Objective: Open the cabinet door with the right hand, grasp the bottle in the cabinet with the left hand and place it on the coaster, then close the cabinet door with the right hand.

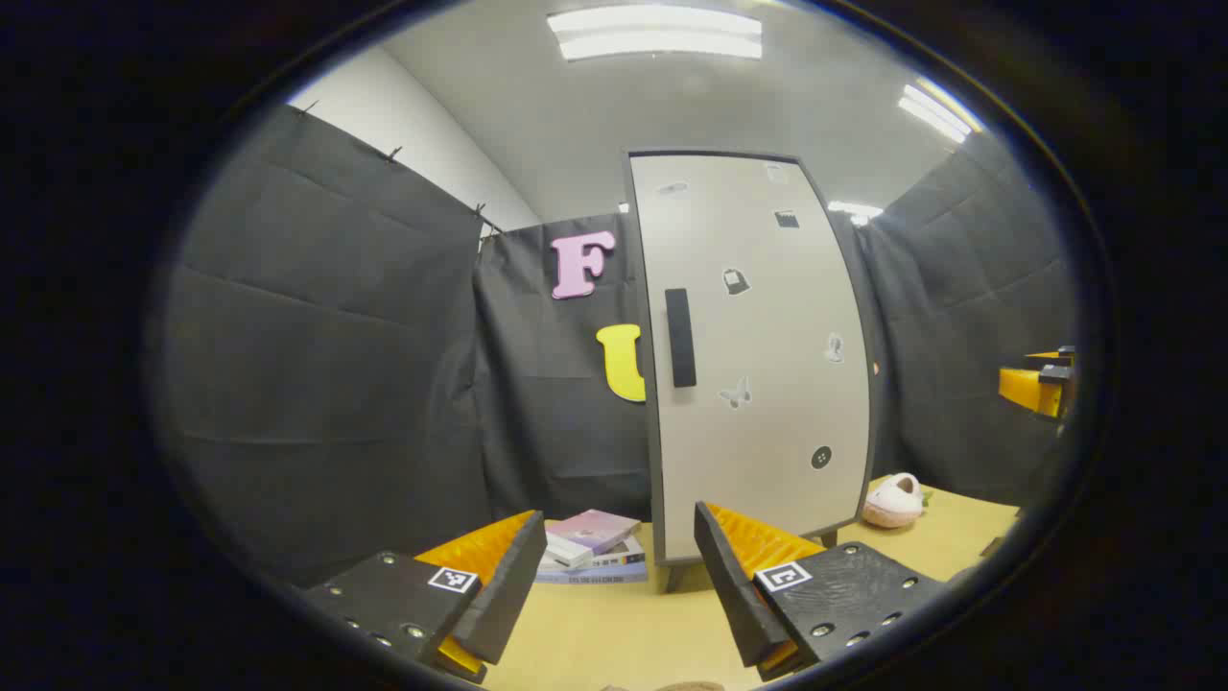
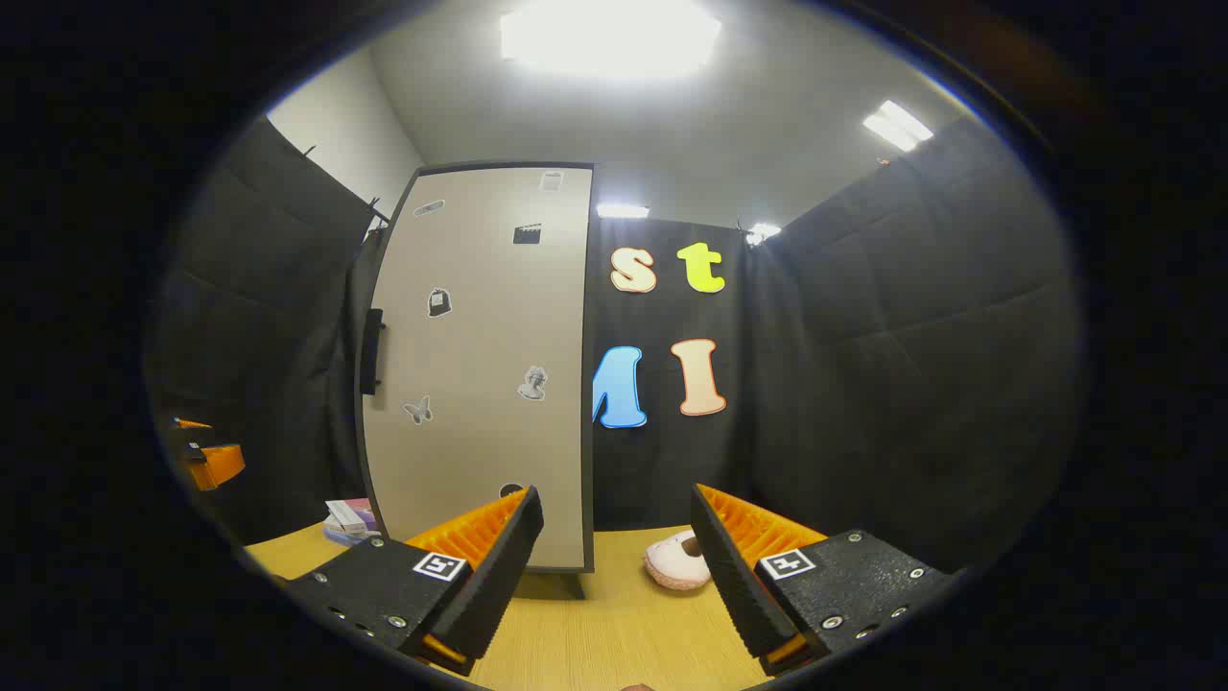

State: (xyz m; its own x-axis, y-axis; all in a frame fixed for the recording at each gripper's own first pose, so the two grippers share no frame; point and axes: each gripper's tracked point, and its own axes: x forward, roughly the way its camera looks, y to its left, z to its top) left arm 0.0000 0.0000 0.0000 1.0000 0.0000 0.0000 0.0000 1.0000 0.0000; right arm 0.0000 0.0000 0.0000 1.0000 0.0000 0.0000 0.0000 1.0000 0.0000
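Note:
A tall pale cabinet (image 1: 758,355) stands on the wooden table with its door closed; a dark vertical handle (image 1: 680,337) sits on the door's left side. In the right gripper view the same cabinet (image 2: 480,365) is left of centre, its handle (image 2: 371,351) at the door's left edge. My left gripper (image 1: 614,585) is open, well short of the cabinet, nothing between its fingers. My right gripper (image 2: 614,566) is open too, pointing past the cabinet's right edge. The right gripper (image 1: 1036,384) also peeks in at the left gripper view's far right. Whatever is inside the cabinet is hidden behind the door.
A small stack of books (image 1: 590,547) lies on the table left of the cabinet's foot. A pink slipper (image 1: 894,500) rests to its right, also seen as the slipper (image 2: 677,559) between my right fingers. Black cloth walls close in on all sides.

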